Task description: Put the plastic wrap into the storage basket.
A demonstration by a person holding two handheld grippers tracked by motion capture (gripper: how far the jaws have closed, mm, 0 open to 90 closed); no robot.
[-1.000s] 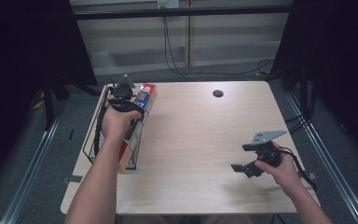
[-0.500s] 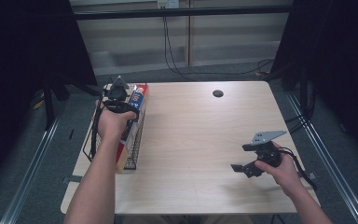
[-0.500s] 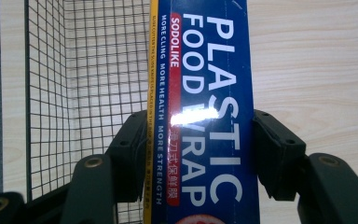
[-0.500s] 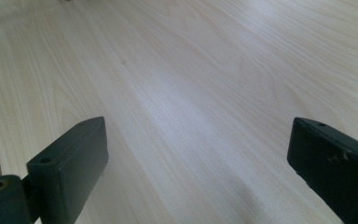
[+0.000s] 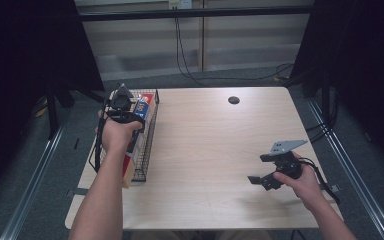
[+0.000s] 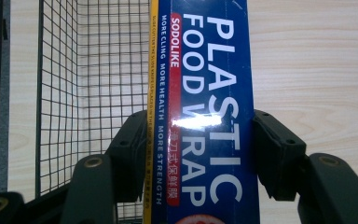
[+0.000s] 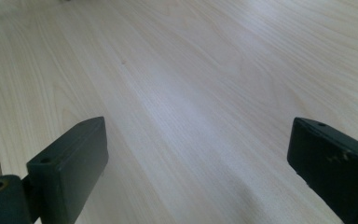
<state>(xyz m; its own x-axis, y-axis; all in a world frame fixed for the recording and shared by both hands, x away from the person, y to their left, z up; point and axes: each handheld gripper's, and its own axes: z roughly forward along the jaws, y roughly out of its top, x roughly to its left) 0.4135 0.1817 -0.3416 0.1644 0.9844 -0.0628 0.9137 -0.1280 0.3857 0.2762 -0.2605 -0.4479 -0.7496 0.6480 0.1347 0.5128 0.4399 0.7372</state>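
One blue plastic food wrap box (image 6: 200, 116) sits clamped between the jaws of the left gripper (image 5: 121, 102), held over the black wire basket (image 5: 149, 145) at the desk's (image 5: 205, 150) left edge, one end down in it. One right gripper (image 5: 270, 169), near the right front corner, jaws spread wide with only bare wood between them.

Even overhead light, dark surroundings, glare on box (image 6: 200, 122).
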